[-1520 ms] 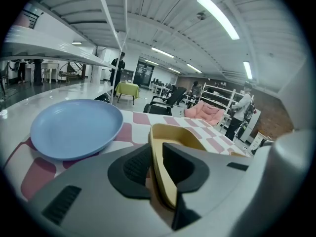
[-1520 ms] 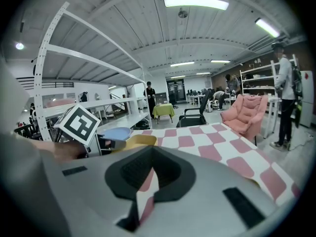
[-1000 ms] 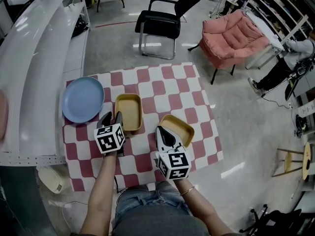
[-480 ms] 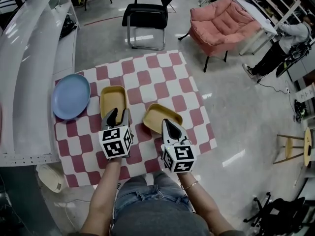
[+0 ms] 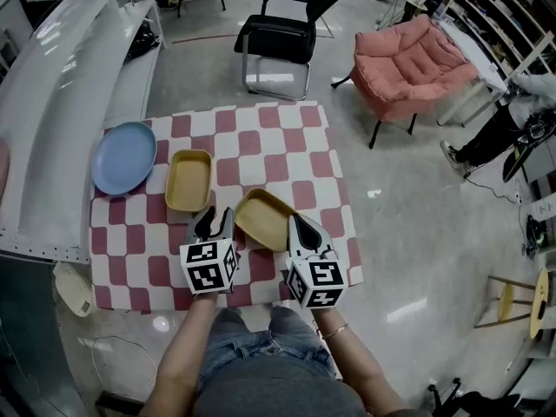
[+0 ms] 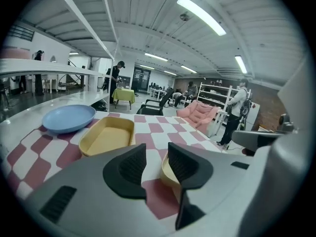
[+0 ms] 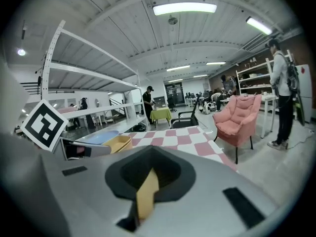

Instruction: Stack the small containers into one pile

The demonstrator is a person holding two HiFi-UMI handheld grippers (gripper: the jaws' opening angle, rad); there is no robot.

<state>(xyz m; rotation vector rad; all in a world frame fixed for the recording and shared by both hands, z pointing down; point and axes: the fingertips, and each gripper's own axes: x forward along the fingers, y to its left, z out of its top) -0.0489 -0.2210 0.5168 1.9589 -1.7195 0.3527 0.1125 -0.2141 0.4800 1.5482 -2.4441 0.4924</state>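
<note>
Right claw point(image 5: 297, 227) pinches near rim of yellow container point(image 5: 259, 216); left claw point(image 5: 215, 221) gapes empty beside it.

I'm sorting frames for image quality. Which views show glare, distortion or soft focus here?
Head view: fisheye bends the edges of the checkered cloth, and lamps glare off the floor. Left gripper view: dark round vignette, its own fingers large and slightly soft. Right gripper view: ceiling lamp blown out, the rim of the gripped yellow container blurred.
</note>
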